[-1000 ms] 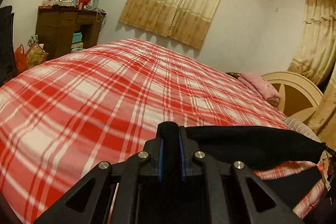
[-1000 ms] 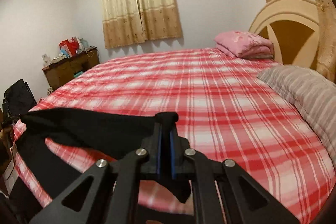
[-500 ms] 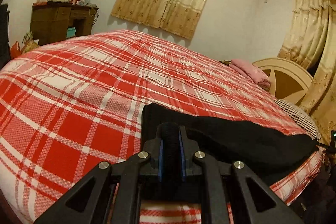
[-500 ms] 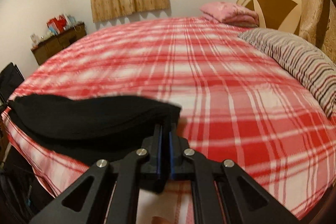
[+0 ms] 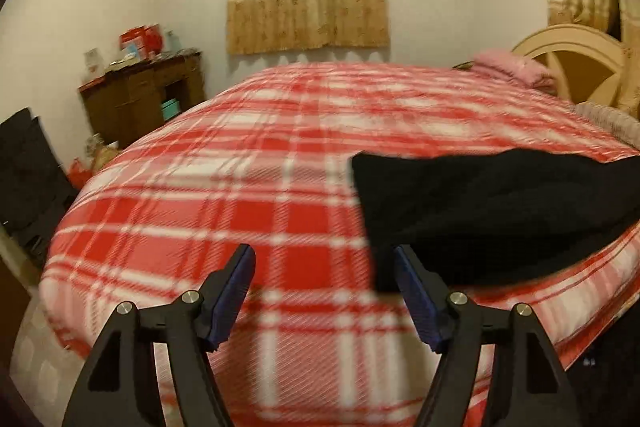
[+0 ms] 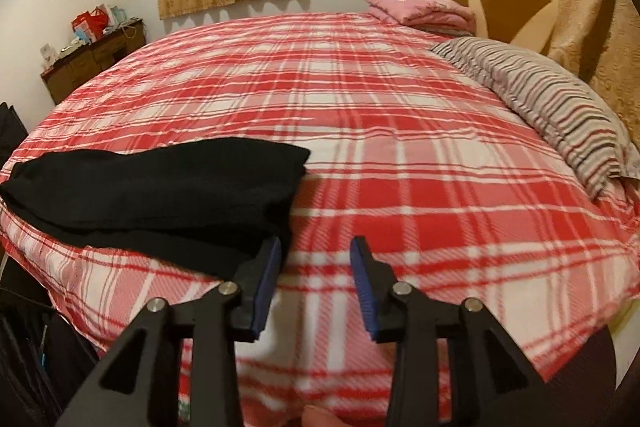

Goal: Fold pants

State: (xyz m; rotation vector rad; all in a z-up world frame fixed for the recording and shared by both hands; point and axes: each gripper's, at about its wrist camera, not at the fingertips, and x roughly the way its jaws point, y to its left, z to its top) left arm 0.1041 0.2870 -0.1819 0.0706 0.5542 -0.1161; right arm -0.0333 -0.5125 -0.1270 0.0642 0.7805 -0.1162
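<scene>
The black pants (image 6: 160,195) lie folded in a long band at the lower left of the right view, on the plaid bed (image 6: 400,147), while the left gripper (image 5: 324,291) and right gripper (image 6: 316,279) are opening with nothing between their jaws, so probably one more fold remains.

I am seeing warm, yellowish indoor light in both wrist views; its source is staying out of frame. The left view is smearing with motion blur across the plaid bedspread (image 5: 248,187) and the dresser (image 5: 140,99). The right view is holding sharper at mid-bed, softening near the lower edge. Fisheye bending is curving the bed's outline, and dark vignetting is eating the corners. The black pants (image 6: 160,195) are reading as nearly detail-free.
</scene>
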